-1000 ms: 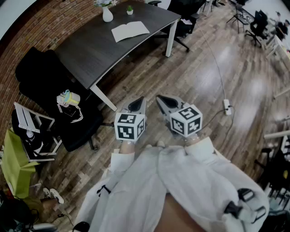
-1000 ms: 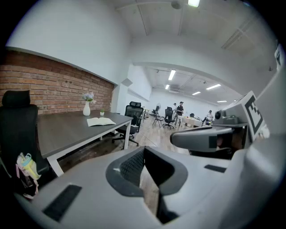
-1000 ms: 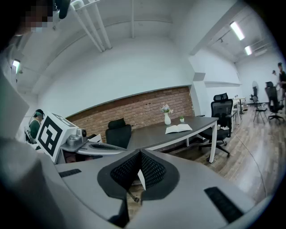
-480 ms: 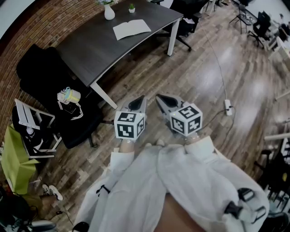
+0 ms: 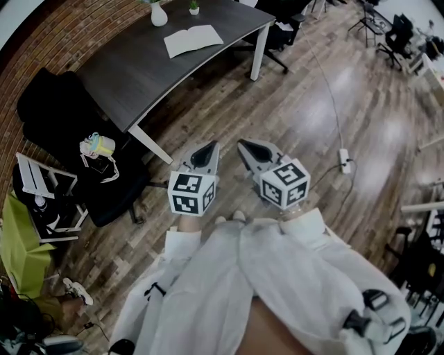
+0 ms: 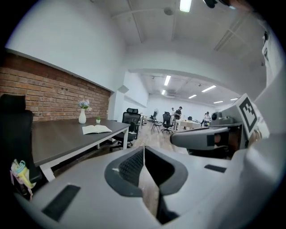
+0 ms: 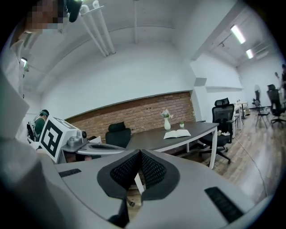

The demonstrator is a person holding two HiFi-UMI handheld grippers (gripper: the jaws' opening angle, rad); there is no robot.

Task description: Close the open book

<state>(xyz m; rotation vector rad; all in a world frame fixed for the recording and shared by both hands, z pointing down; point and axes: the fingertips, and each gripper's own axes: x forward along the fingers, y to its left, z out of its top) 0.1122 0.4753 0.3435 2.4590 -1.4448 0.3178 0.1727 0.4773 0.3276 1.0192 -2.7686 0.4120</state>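
Open book lies flat, pages up, on the dark worktop, well apart from both grippers.

The book sits toward the worktop's far end by the brick wall, near a white vase and a small potted plant, with bare worktop around it. The left gripper and the right gripper hang side by side over the wooden floor, just ahead of the person's white sleeves, and both point roughly toward the worktop. The left gripper's fingers are pressed together with nothing between them. The right gripper's fingers are likewise closed on nothing. A black office chair stands beside the worktop's near leg, and a power strip lies on the floor to the right.
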